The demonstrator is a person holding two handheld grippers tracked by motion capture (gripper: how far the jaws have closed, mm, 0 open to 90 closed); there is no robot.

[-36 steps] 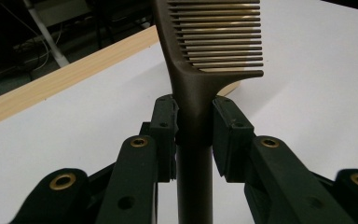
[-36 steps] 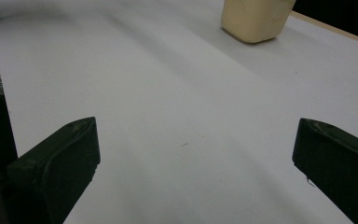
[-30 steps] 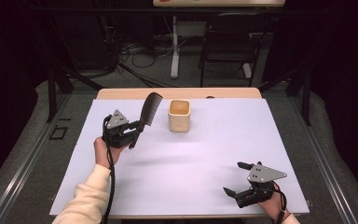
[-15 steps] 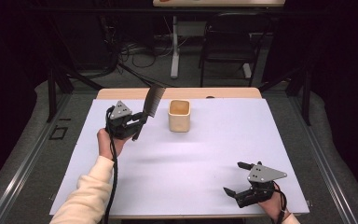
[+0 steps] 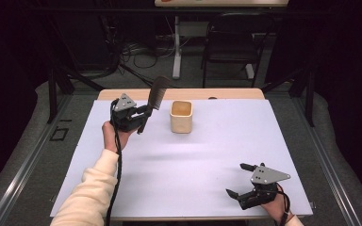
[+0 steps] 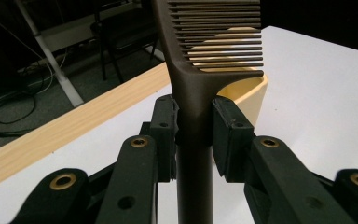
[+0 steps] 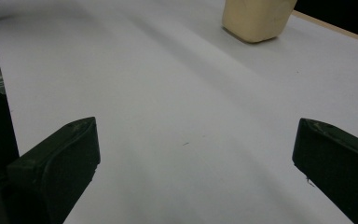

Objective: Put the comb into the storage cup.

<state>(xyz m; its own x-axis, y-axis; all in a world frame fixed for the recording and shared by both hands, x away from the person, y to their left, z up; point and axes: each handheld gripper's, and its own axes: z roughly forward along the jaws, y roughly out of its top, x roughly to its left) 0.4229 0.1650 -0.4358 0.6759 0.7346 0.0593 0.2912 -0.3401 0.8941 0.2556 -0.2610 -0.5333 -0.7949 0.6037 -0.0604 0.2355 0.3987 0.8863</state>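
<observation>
Table [image 5: 207, 155]: white sheet over a wooden top; a strip of bare wood shows along the far edge, just behind the cup.
Chair [image 5: 231, 49]: dark, on the floor well beyond the cup, past the table's far edge.
Cup [image 5: 181, 117]: cream, squarish, upright, open mouth up; stands on the white sheet near the far edge, about mid-width. This is the reference for all places below. Also seen in the right gripper view at top [image 7: 256, 18] and behind the comb in the left gripper view [image 6: 249, 95].
Left gripper [image 5: 143, 115]: held above the table just left of the cup, grey three-cornered plate on top, cable trailing down along the cream sleeve. Jaws clamped on the comb's handle; pads [image 6: 230, 135] press it from both sides.
Right gripper [image 5: 239, 181]: low at the near right corner of the sheet, well apart from the cup. Jaws spread wide, nothing between them; bare white sheet shows in the gap in its own view [image 7: 196, 158].
Comb [image 5: 156, 94]: dark brown, raised off the table, handle in the left gripper, toothed end tilted up and toward the far side, just left of the cup and not touching it. In the left gripper view [image 6: 209, 51] the teeth point toward the cup, whose rim shows through them.
</observation>
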